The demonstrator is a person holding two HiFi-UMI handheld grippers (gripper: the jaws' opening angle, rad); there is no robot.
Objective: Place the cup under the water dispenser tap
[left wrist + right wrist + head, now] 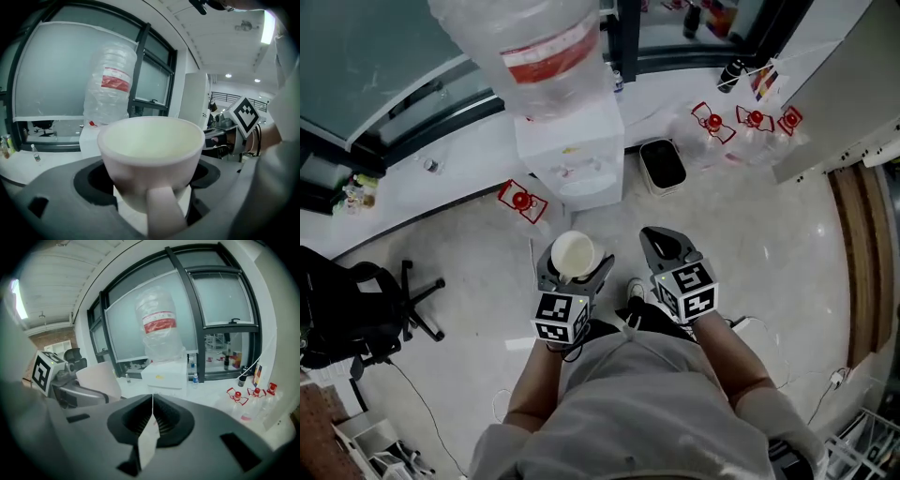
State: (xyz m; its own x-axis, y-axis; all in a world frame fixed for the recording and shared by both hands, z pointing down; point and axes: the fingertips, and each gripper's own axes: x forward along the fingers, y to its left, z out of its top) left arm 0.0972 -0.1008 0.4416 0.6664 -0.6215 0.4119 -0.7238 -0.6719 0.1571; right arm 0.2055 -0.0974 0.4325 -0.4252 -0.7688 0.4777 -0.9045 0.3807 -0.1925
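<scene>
My left gripper (572,267) is shut on a white cup (573,253), held upright with its mouth up. In the left gripper view the cup (150,140) fills the space between the jaws of the left gripper (147,180), handle towards the camera. The water dispenser (572,145), white with a large clear bottle (530,37) on top, stands on the floor just ahead of the cup. My right gripper (661,246) hovers beside the left one. Its jaws are shut in the right gripper view (152,416), pinching a thin white slip (147,441). That view also shows the dispenser (164,371) ahead.
A black bin (662,164) stands right of the dispenser. Empty bottles with red caps (755,120) lie at the back right, and another one (521,200) left of the dispenser. A black office chair (356,309) is at the left. Glass walls run behind.
</scene>
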